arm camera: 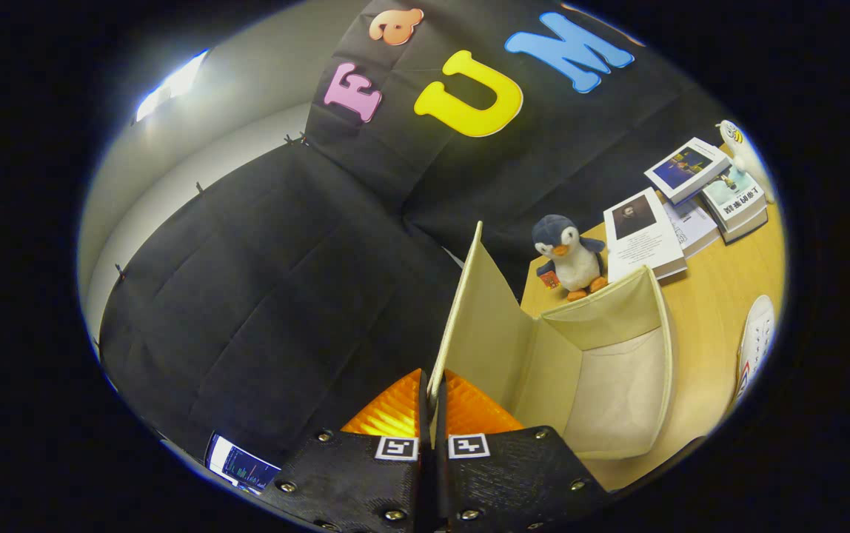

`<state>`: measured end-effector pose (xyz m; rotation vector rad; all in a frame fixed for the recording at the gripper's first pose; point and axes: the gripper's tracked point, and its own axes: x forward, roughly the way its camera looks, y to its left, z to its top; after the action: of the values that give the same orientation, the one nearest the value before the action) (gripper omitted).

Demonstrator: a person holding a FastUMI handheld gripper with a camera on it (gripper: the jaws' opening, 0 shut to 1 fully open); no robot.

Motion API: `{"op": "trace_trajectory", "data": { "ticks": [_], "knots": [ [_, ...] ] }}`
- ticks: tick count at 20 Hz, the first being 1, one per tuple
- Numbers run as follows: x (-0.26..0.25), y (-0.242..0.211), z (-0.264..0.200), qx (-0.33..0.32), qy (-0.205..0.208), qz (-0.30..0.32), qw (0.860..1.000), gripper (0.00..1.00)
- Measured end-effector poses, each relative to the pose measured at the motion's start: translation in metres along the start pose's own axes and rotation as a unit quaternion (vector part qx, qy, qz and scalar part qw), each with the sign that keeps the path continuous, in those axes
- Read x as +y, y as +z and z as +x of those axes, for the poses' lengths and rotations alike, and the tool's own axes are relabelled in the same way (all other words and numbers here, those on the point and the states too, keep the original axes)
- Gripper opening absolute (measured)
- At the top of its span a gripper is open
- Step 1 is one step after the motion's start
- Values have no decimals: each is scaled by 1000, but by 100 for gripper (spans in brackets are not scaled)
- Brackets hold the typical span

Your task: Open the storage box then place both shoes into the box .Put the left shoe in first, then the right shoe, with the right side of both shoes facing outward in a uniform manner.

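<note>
Both orange fingers (403, 411) of the gripper (433, 403) are pressed together on the cream lid (480, 318) of the storage box (617, 385), which stands swung up edge-on between them. Right of the lid the box lies open, its pale inside bare. By my judgement step 1, opening the box, is all but finished; no shoe is in yet. Next the lid must be let go so that it stays back, then the left shoe fetched. 1 white shoe (757, 344) lies on the wooden table (706, 296) to the right of the box. Far beyond sit a toy penguin (571, 257) and several books (680, 200); their cover print is too small to read.
</note>
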<state>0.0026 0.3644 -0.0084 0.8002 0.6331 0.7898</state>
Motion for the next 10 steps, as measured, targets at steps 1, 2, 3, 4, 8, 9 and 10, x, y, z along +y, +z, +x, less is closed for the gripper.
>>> {"op": "trace_trajectory", "data": {
  "ticks": [1, 2, 3, 4, 8, 9, 10],
  "knots": [
    [7, -3, 7, 4, 3, -6, 1000, 1],
    [14, -7, 15, 7, 5, -11, 1000, 1],
    [19, -10, 23, 10, 7, -16, 1000, 1],
    [26, -14, 31, 14, 9, -21, 1000, 1],
    [43, -32, 61, 34, 16, -61, 997, 11],
    [49, -38, 68, 45, 23, -71, 996, 11],
    [51, -44, 73, 51, 20, -87, 995, 19]
  ]
}}
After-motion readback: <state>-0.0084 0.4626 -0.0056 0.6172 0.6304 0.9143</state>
